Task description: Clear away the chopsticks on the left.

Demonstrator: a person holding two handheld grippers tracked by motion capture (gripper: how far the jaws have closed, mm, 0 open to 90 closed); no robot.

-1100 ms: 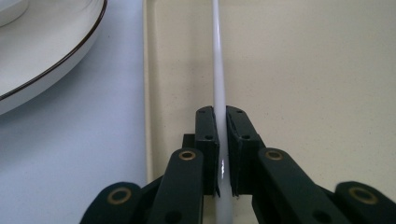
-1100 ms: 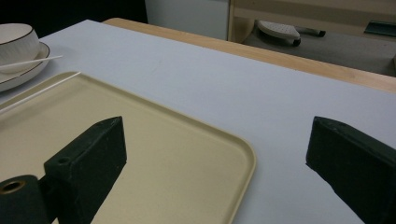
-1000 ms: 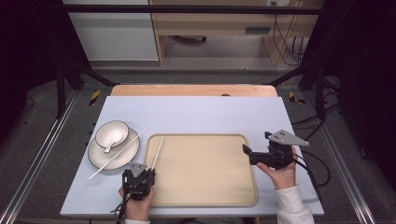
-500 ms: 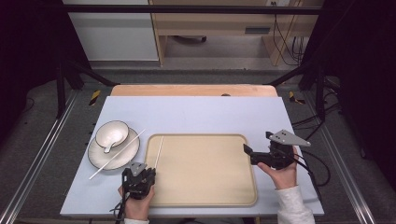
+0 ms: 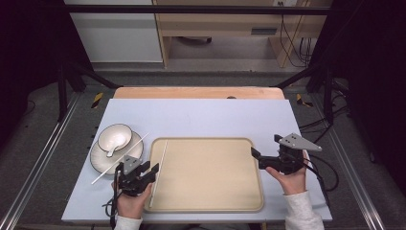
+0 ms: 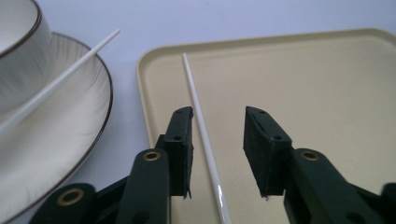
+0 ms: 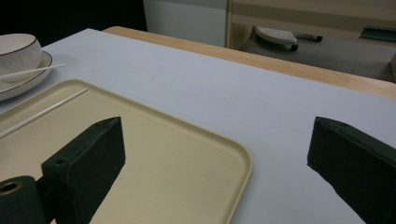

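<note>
A beige tray (image 5: 210, 177) lies on the pale blue table (image 5: 201, 115); one white chopstick (image 5: 159, 167) lies along its left inner edge, passing between the parted jaws of the left gripper (image 6: 217, 140) (untouched by either); a second chopstick (image 5: 122, 157) rests across the plate (image 5: 100, 160) and bowl (image 5: 115, 136) left of the tray; the right gripper (image 5: 256, 155), jaws wide apart, hovers at the tray's right edge

tray (image 5: 210, 191) mid clear; chopstick (image 5: 158, 172) along left edge.

White chopstick (image 5: 159, 168) lies lengthwise along beige tray's (image 5: 210, 201) left edge.
</note>
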